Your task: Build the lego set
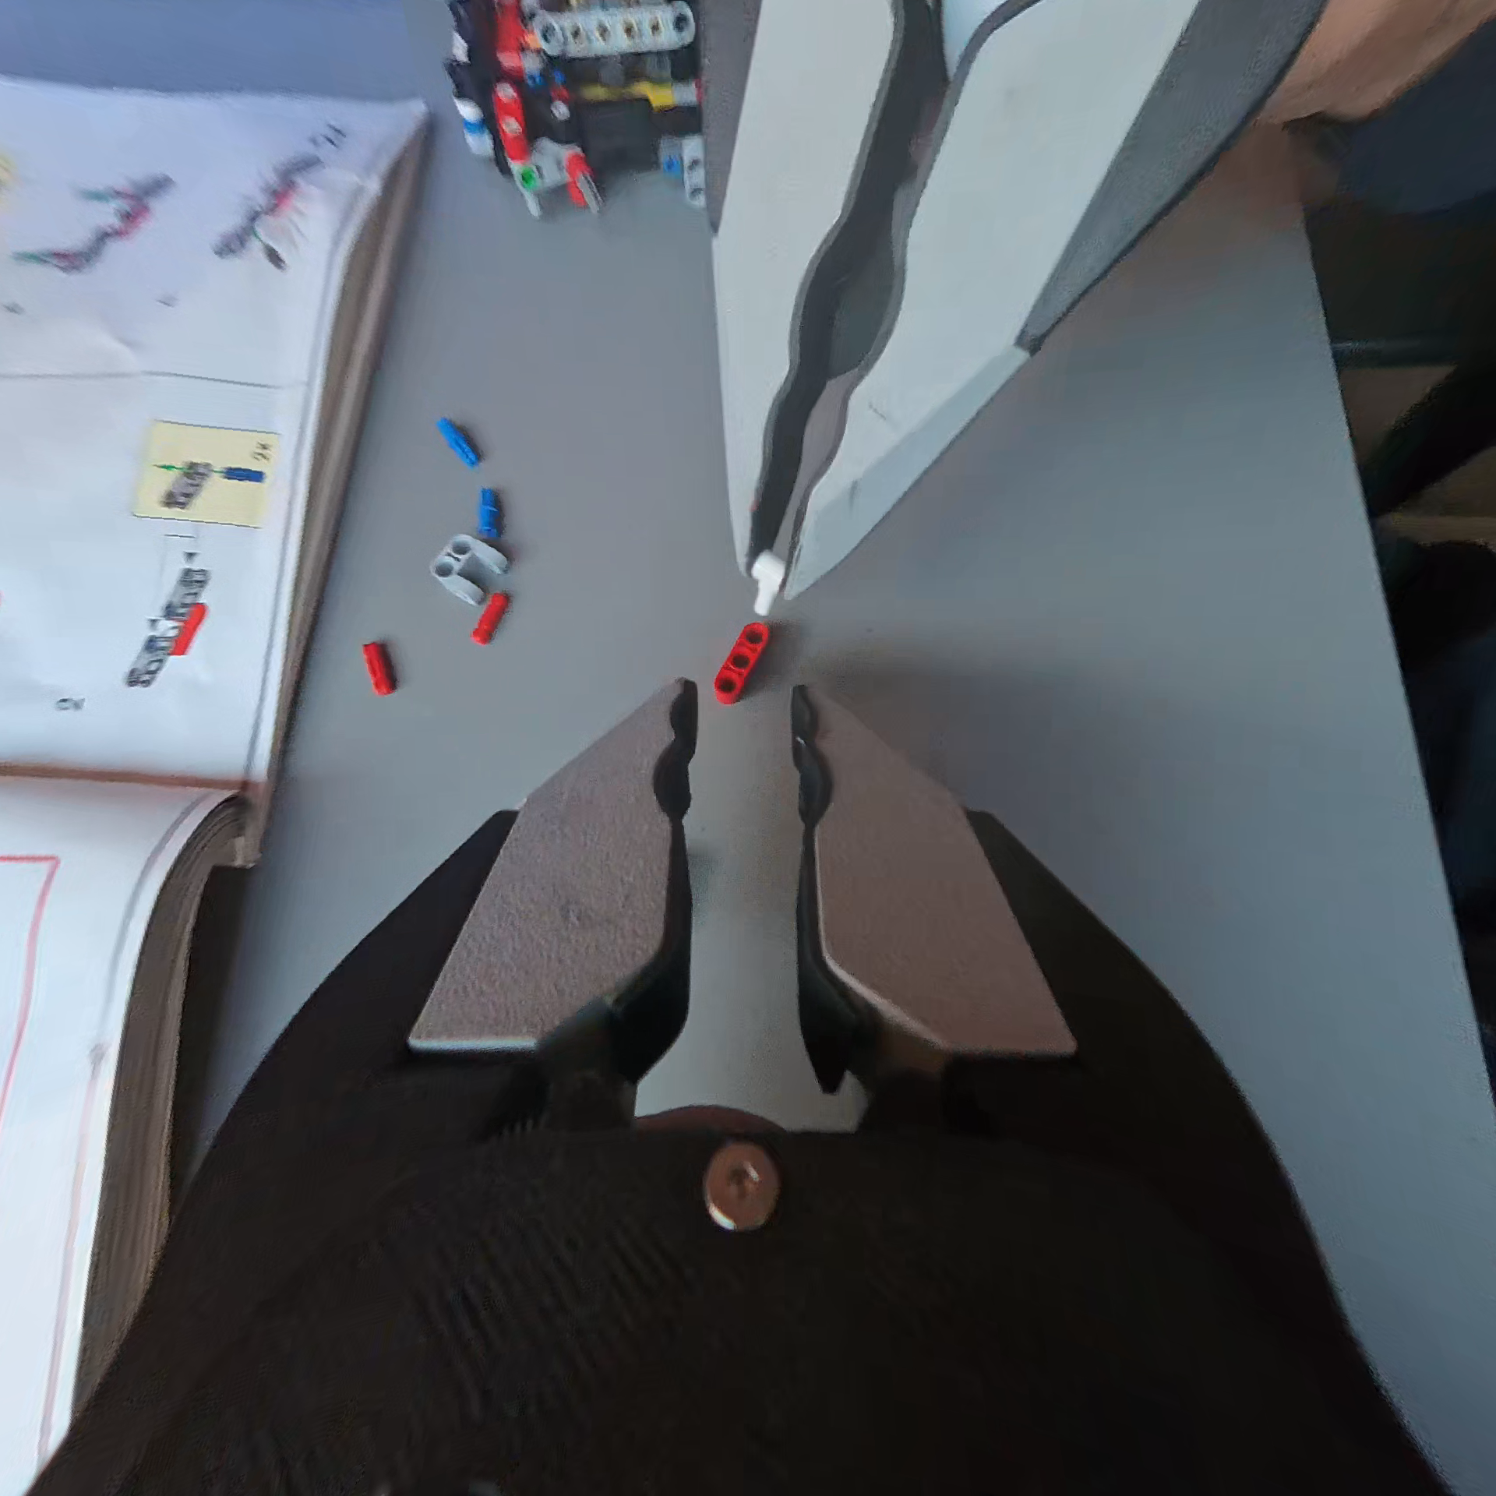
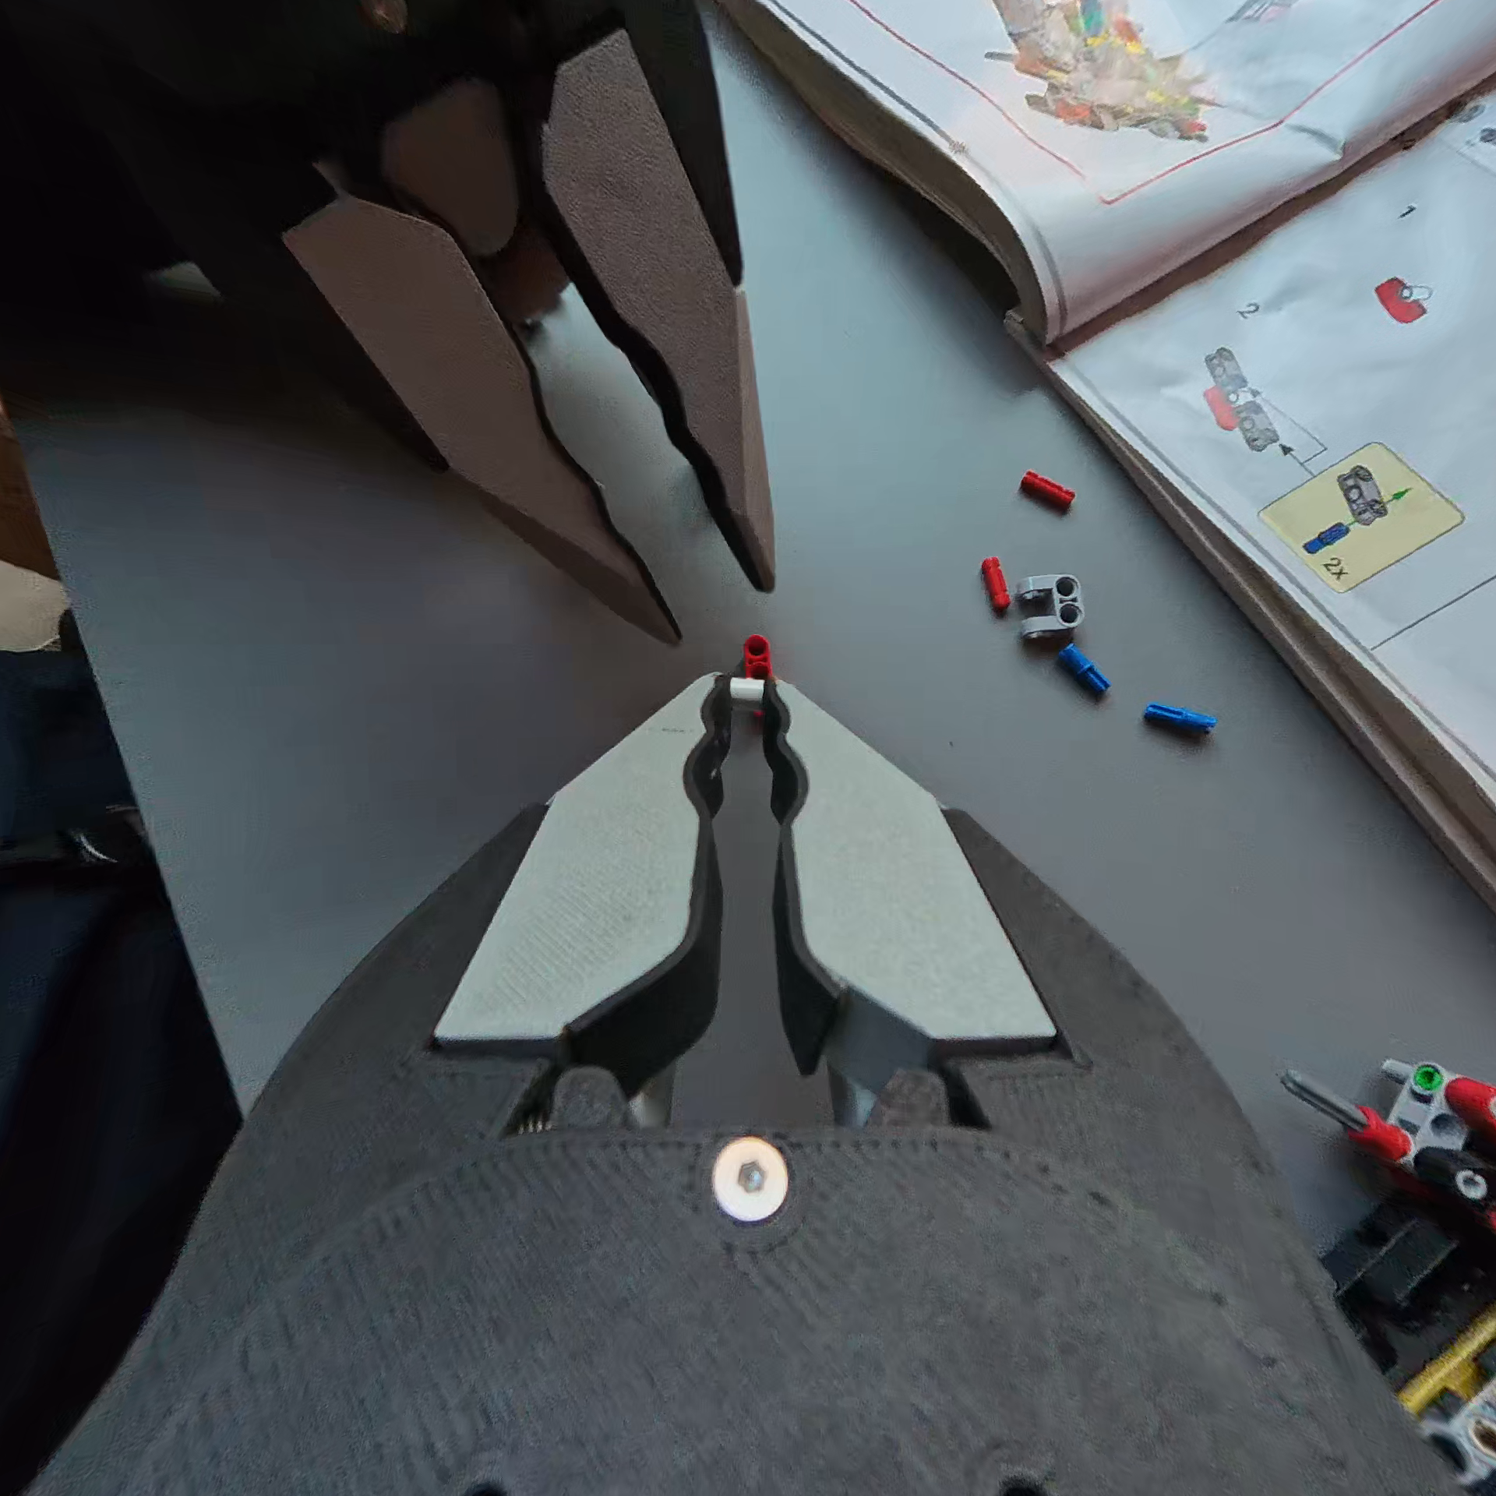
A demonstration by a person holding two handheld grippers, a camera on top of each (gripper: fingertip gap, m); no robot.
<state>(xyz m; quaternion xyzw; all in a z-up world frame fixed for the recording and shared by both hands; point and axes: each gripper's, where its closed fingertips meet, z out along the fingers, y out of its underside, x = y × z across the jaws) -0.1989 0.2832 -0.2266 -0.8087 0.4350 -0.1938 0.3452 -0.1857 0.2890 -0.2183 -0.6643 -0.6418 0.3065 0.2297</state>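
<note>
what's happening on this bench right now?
A person works two handheld tools over a grey table. The right tool pinches a small white pin at its tips, just above a red three-hole beam lying on the table. The left tool is open, empty, tips beside that beam. Loose pins and an open instruction booklet lie nearby.

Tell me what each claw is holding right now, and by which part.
Right claw: small white pin, pinched at its upper end, lower end pointing down. Left claw: open, nothing held; red three-hole beam lies just ahead.
</note>
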